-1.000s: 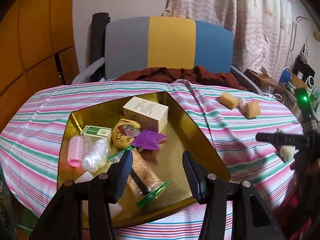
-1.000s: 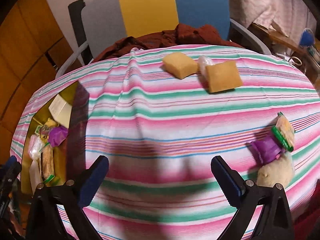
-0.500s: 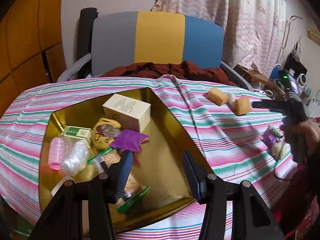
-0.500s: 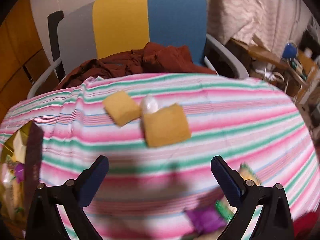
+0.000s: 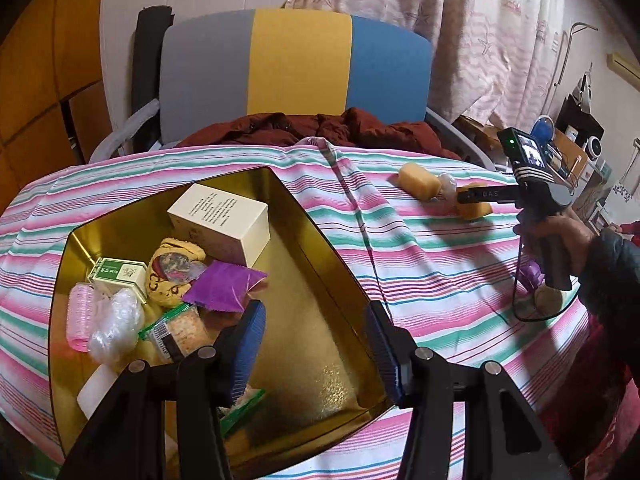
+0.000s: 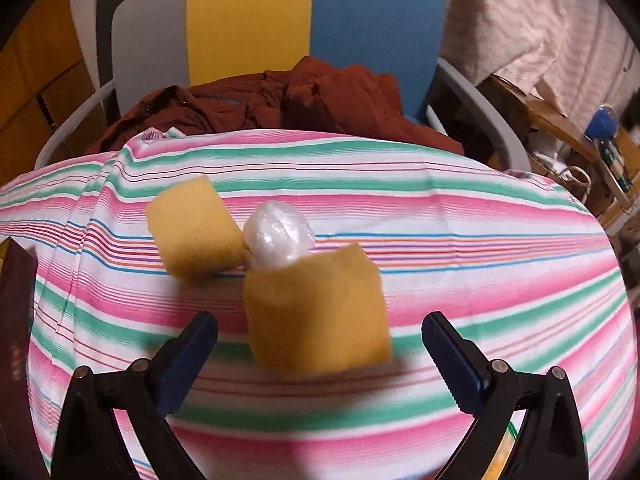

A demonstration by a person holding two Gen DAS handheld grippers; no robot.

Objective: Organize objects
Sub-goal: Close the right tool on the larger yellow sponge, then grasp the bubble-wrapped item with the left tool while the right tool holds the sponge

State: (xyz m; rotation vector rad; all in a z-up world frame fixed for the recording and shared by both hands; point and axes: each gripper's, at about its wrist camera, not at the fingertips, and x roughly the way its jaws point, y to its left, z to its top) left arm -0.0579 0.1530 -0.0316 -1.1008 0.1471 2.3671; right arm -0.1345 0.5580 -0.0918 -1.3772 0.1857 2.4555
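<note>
A gold tin point(image 5: 316, 240) on the striped tablecloth holds a cream box point(image 5: 218, 226), a purple packet point(image 5: 222, 286), a pink roller point(image 5: 80, 320) and several other small items. My left gripper point(image 5: 314, 346) hovers open over the tin's near part, holding nothing. On the cloth lie two yellow sponges, one nearer point(image 6: 316, 316) and one farther point(image 6: 192, 228), with a clear plastic bundle point(image 6: 278, 236) between them. My right gripper point(image 6: 320, 354) stands open just in front of the nearer sponge, its fingers apart on either side. In the left wrist view the right gripper's fingertips are hidden.
A grey, yellow and blue chair point(image 5: 296, 72) with a dark red garment point(image 6: 280, 100) stands behind the table. A purple packet and a pale round thing point(image 5: 550, 298) lie near the table's right edge, by the person's hand point(image 5: 556, 232). Cluttered shelves stand at far right.
My right gripper has moved forward across the table, from the near edge to the yellow sponges, which now fill its view. The left gripper stays open over the tin.
</note>
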